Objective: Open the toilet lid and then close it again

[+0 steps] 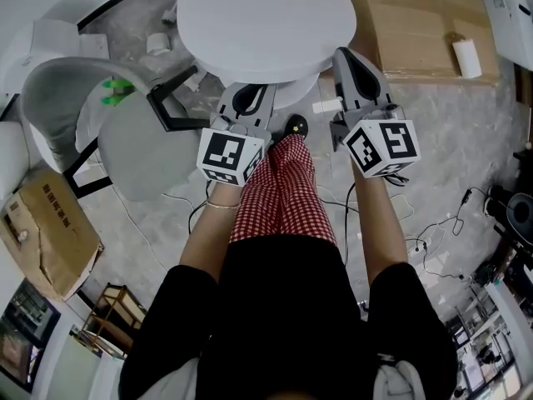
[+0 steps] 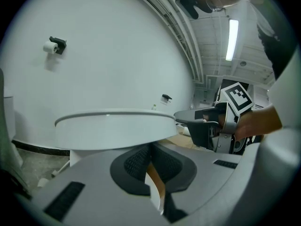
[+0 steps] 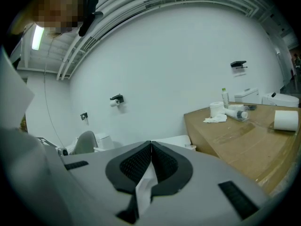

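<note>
Toilet lid [image 1: 266, 23] just above left gripper [image 1: 251, 94]

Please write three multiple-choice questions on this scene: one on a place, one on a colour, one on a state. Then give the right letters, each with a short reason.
1. Where does the paper roll stand?
A. on the toilet lid
B. on the brown surface to the right of the toilet lid
C. between the jaws of the right tool

2. What colours has the checked trouser leg?
A. blue and white
B. red and white
C. green and black

3. How do the right tool's jaws stand?
A. wide apart
B. shut on the toilet lid
C. shut, with nothing between them

Key: B, the roll stands on the brown surface; B, the head view shows red and white checks; C, the right gripper view shows the pads meeting with nothing between them.
</note>
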